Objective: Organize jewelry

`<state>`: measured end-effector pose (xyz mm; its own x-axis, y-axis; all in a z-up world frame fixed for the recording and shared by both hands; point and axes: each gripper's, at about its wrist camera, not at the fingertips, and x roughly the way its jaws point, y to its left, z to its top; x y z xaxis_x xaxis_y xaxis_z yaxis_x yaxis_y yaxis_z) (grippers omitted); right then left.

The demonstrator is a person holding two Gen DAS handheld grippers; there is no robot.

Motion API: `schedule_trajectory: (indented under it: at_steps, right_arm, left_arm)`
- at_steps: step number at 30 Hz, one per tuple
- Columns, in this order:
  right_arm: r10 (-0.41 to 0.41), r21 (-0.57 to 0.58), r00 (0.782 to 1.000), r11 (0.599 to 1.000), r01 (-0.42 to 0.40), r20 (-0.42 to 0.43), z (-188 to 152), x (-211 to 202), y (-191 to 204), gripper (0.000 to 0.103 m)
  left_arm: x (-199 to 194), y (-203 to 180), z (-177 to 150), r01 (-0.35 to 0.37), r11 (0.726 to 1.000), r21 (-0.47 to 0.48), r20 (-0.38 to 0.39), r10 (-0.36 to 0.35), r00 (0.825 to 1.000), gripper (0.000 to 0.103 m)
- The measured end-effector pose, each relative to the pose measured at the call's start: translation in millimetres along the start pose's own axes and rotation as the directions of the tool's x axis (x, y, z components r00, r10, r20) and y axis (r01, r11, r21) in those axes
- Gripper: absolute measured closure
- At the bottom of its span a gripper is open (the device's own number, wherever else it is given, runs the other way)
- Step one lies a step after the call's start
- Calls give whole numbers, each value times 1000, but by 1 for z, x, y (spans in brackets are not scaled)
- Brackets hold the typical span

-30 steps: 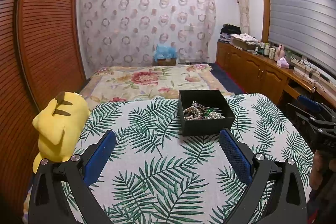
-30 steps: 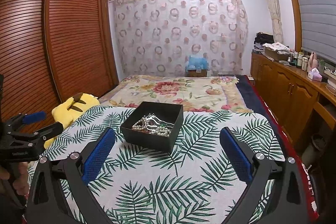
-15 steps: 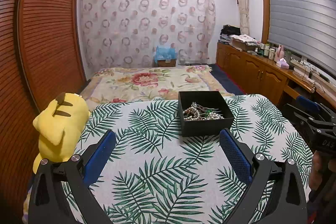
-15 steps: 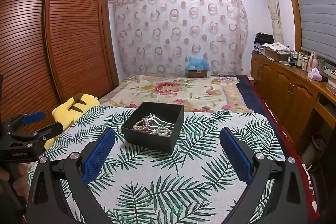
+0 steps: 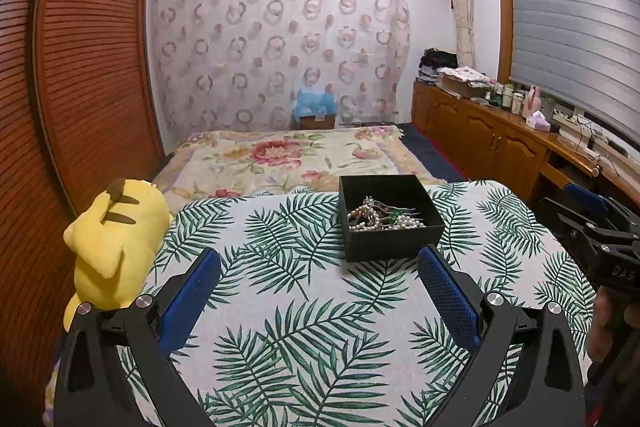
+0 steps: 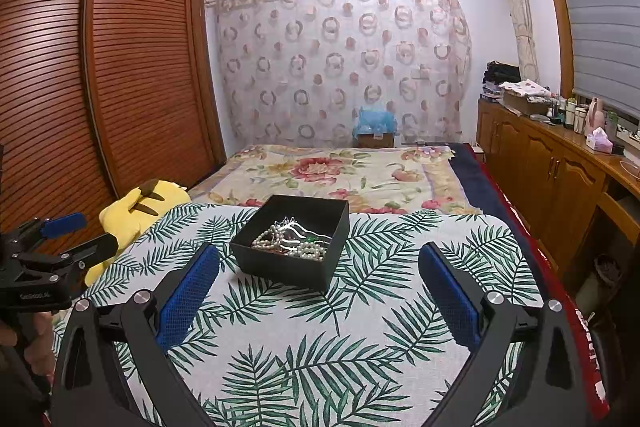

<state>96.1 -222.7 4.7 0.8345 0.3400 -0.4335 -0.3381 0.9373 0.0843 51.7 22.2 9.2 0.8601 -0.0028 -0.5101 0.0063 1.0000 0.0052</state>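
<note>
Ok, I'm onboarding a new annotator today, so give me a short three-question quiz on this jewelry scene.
1. True or false: the left gripper is shut on a necklace.
2. Where does the jewelry lie? A) loose on the leaf-print cloth B) inside the black box C) on the yellow plush toy
3. Fill in: the right gripper is ____.

Key: 1 false; 2 B; 3 open, and empty.

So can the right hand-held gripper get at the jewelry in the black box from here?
Probably yes. The right hand-held gripper is open, the black box has no lid, and only bare leaf-print cloth lies between them. The jewelry sits exposed.
</note>
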Motion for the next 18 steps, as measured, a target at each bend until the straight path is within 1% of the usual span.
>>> schedule_trajectory:
  at_steps: [18]
  right_arm:
    - [0, 2, 1000, 1000, 0, 0, -1, 1, -1, 3]
  left_arm:
    - [0, -1, -2, -1, 1000, 0, 1, 1, 1000, 8]
